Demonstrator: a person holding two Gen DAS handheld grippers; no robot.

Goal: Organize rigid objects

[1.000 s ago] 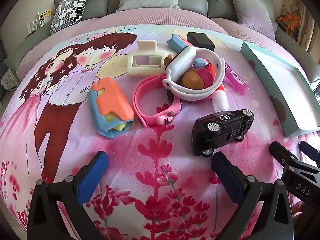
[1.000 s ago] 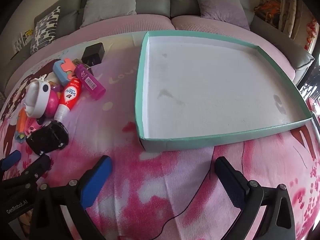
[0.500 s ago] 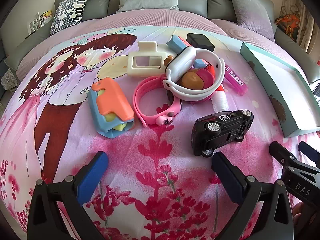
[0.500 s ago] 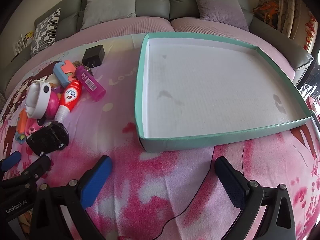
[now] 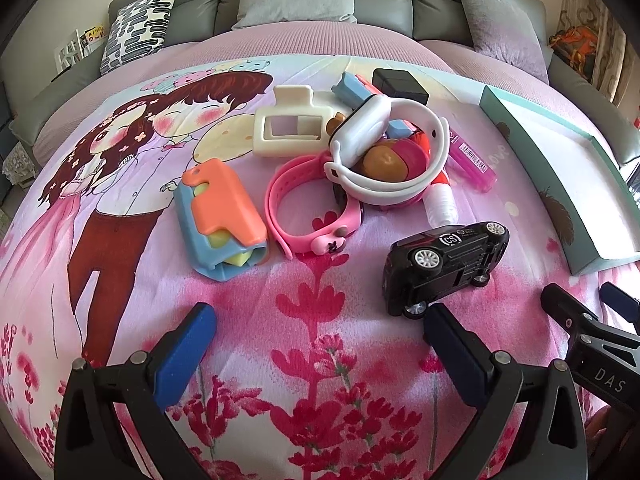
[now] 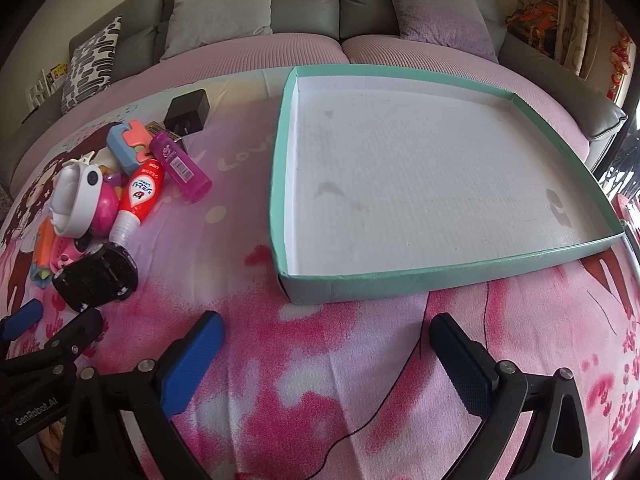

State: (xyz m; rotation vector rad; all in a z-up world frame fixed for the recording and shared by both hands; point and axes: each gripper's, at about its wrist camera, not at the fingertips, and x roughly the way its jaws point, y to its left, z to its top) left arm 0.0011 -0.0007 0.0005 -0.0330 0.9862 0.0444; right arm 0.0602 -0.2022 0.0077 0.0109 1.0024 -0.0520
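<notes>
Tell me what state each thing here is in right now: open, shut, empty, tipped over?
left gripper: open, holding nothing.
right gripper: open, holding nothing.
teal tray: empty, flat on the bedspread.
black toy car: tipped on its side.
pink watch: strap looped, lying flat.
white watch: strap looped, resting on the pile.
red tube: lying down, capped.

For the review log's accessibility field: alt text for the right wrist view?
An empty teal tray sits on a pink printed bedspread beyond the open right gripper. A pile of small items including a black toy car lies left.
</notes>
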